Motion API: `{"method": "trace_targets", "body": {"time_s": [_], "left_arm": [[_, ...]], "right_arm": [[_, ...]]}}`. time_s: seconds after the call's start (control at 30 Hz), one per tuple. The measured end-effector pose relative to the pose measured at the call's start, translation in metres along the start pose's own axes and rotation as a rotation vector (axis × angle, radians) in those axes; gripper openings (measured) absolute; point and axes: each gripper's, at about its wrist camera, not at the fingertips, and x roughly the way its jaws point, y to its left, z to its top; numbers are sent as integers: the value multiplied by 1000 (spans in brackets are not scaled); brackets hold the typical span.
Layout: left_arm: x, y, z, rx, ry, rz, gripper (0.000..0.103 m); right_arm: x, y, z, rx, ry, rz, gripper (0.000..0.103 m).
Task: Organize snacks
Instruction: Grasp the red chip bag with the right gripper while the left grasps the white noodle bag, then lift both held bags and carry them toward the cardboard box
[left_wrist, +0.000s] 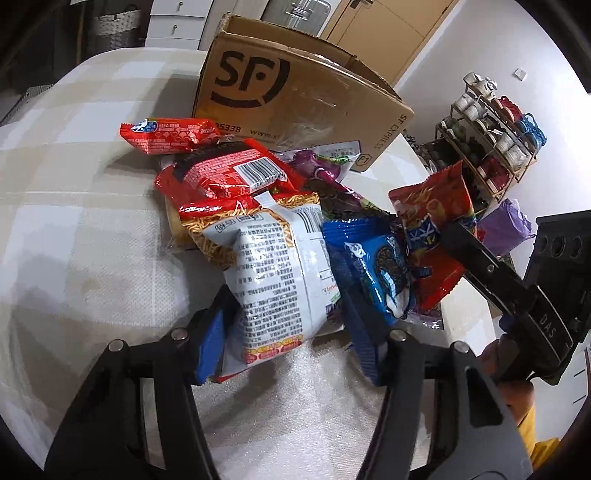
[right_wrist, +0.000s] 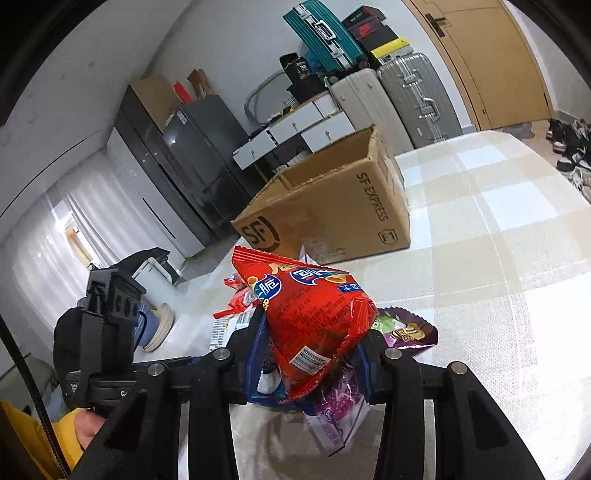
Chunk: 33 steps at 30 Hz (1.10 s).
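A pile of snack packets lies on the checked tablecloth in front of an open SF cardboard box. My left gripper is shut on a white and yellow noodle-snack bag at the near end of the pile. A blue Oreo packet lies against its right finger. My right gripper is shut on a red snack bag and holds it above the pile; the bag also shows in the left wrist view. The box stands open behind it.
A rack of thread spools and a purple bag stand to the right of the table. Suitcases, a drawer unit and a dark cabinet stand beyond the box. The checked tablecloth extends to the right.
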Motion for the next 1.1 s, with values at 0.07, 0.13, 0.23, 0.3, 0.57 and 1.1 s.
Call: {"method": "trace_targets", "body": {"time_s": [0.07,0.13,0.23,0.3,0.57,1.1], "left_arm": [[0,-1,1,2,0,0,51],[-1,0,2,-2,0,6,47],[-2,3,-1,-9,-2,1,44],[-7,6,-6,-8,-6,8,42],[-32,5,-21,47,-41,37,39],[-113,3,-28,82,-200,108,39]], "right_arm": [[-3,1,0,-1,-8,10,41],[-4,2,0,-9,-15,16,41],[-5,4,-1,-9,-15,30,41],[-5,1,0,-1,-19,36,41],[-10,5,-1,-16,-39,52,41],[-34,33,-3,-121,-124,172,41]]}}
